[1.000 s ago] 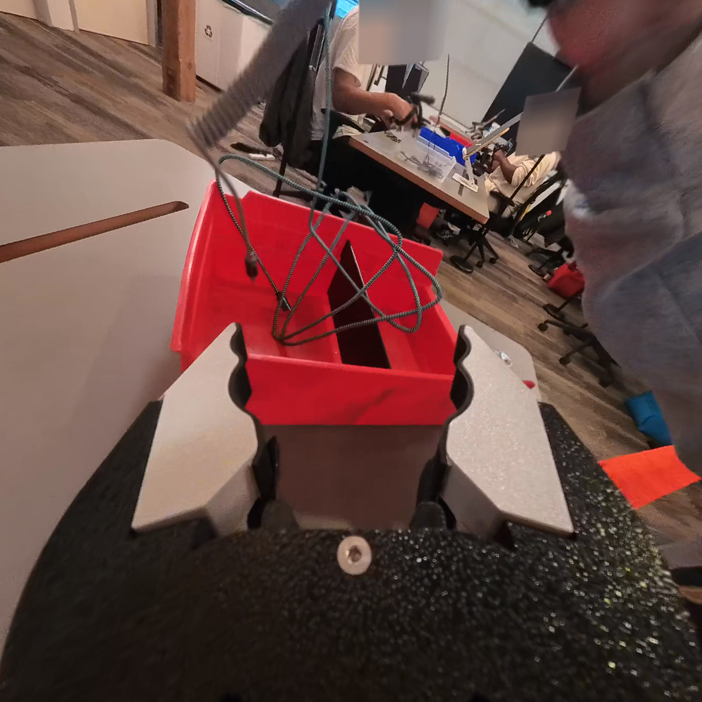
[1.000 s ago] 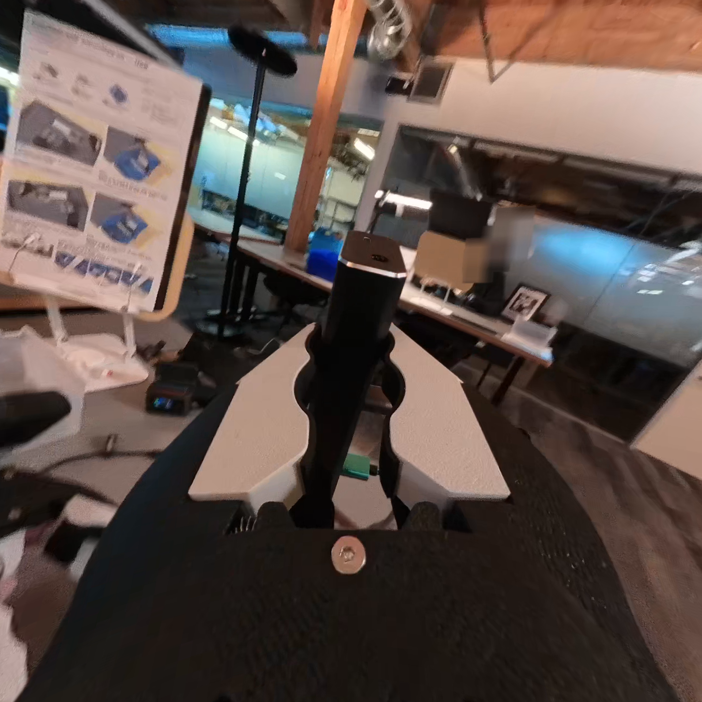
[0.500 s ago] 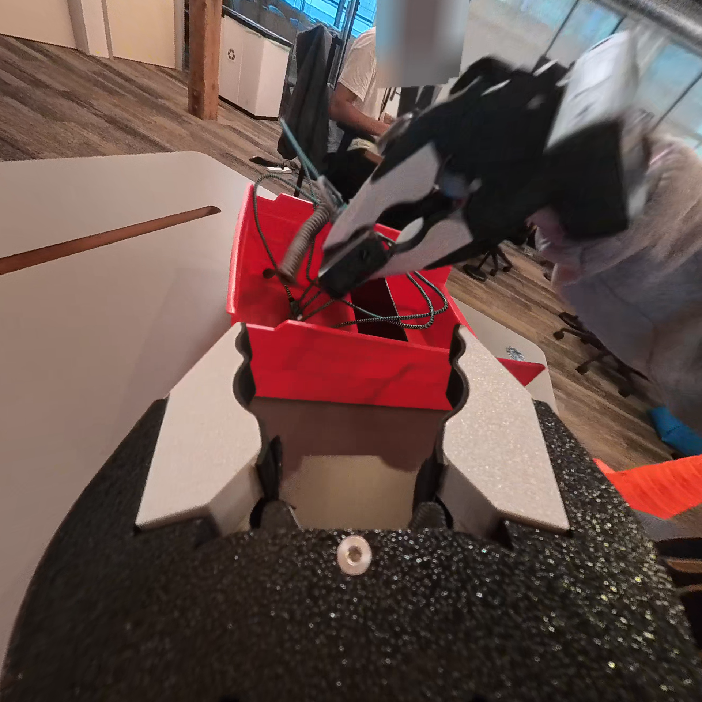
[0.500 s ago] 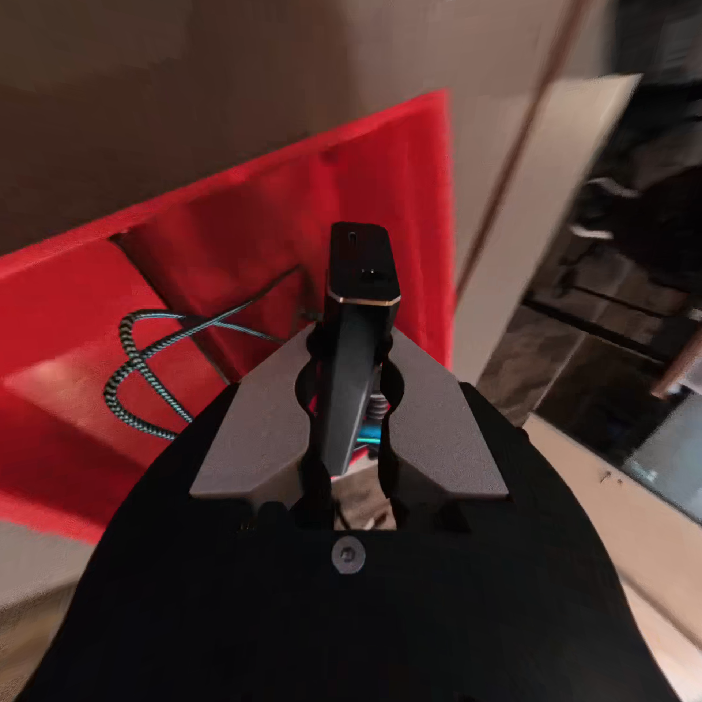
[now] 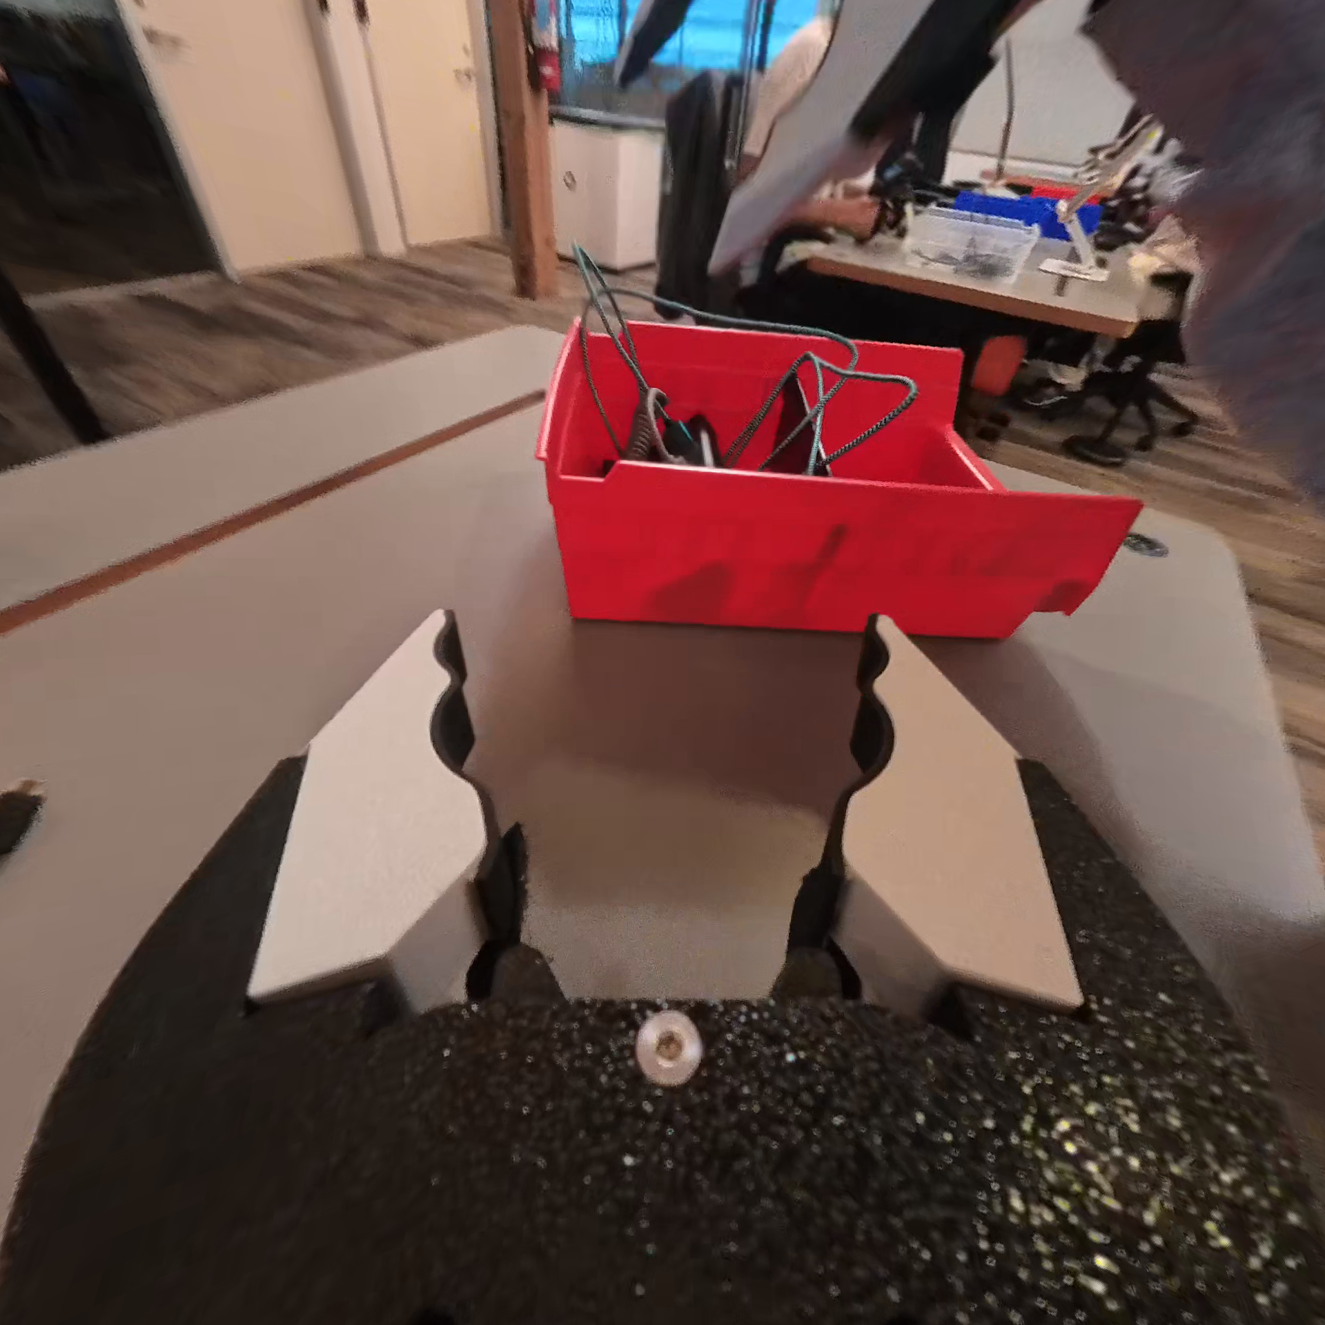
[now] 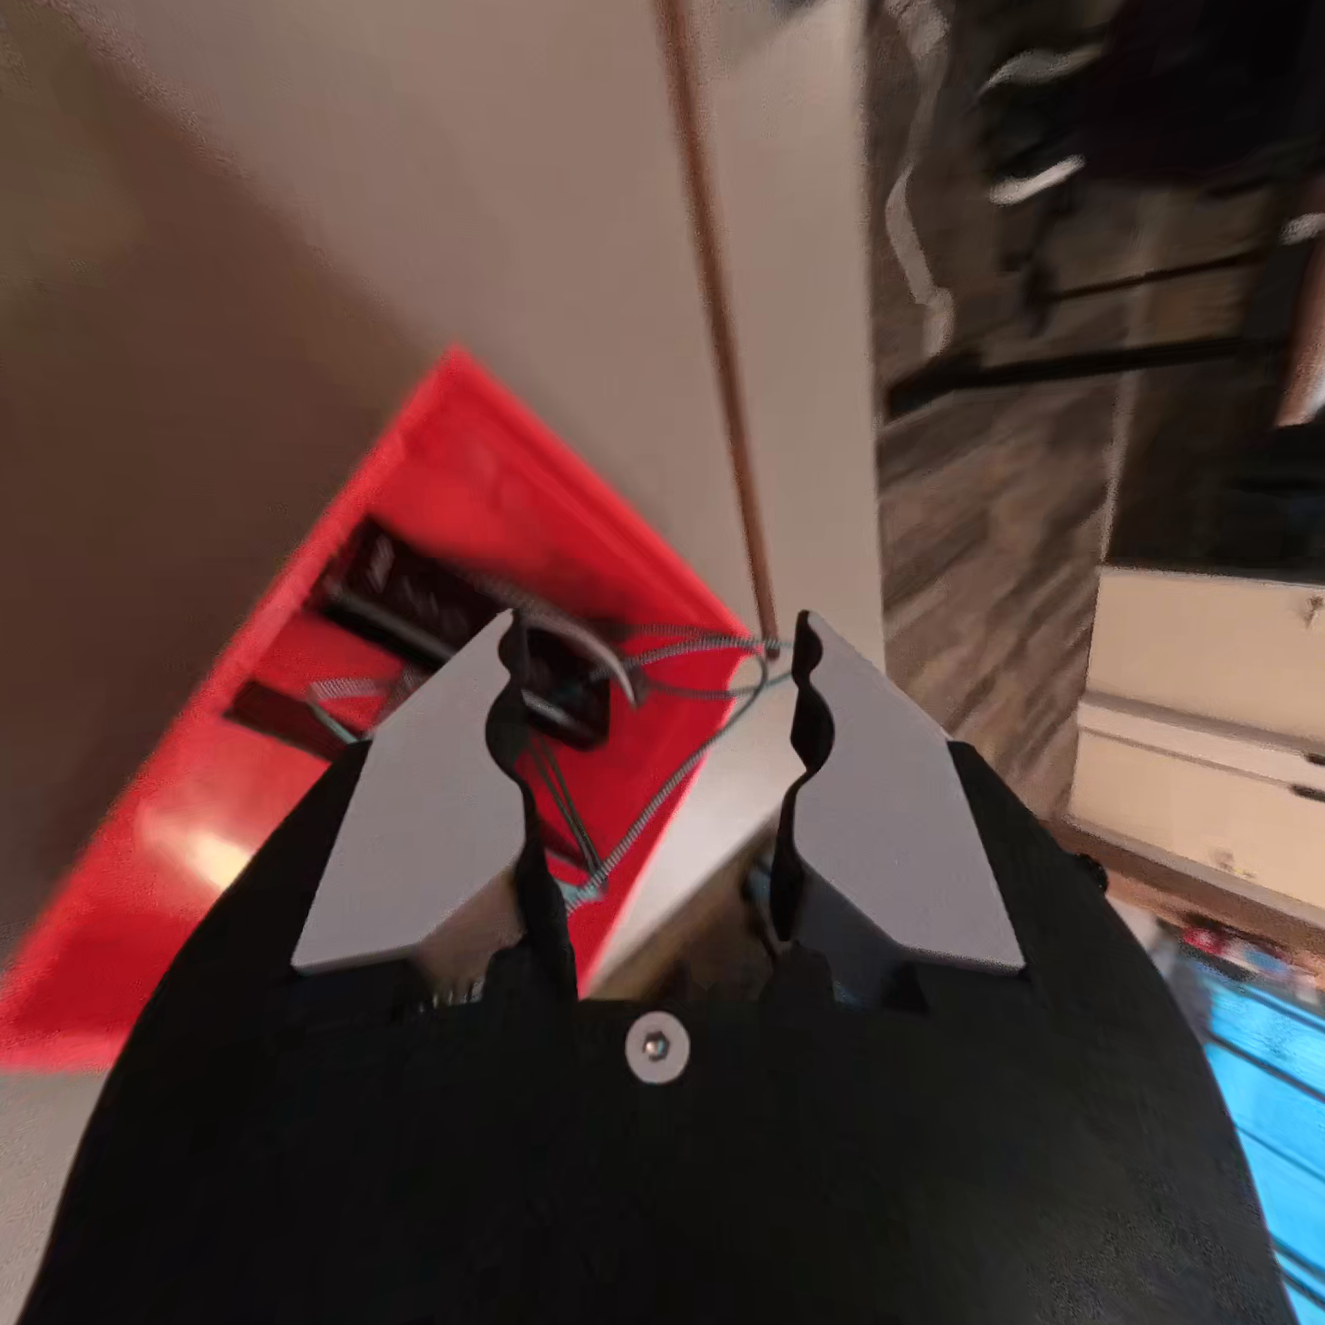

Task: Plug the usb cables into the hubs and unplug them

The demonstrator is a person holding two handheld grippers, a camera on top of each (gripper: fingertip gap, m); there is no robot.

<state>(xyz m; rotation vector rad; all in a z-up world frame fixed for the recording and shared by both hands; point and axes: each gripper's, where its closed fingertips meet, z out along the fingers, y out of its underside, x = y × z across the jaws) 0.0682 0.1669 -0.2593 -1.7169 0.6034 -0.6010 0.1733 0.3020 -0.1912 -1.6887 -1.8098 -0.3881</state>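
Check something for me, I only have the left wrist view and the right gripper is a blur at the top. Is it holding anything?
Observer: No. The right gripper has its fingers apart with nothing between them.
Operator: Where's the hub?
Observer: The right wrist view looks down into the red bin. A black hub lies inside.
Operator: Is the cable fully in the bin?
Observer: No. The braided cable loops out past the bin's corner, over the table.
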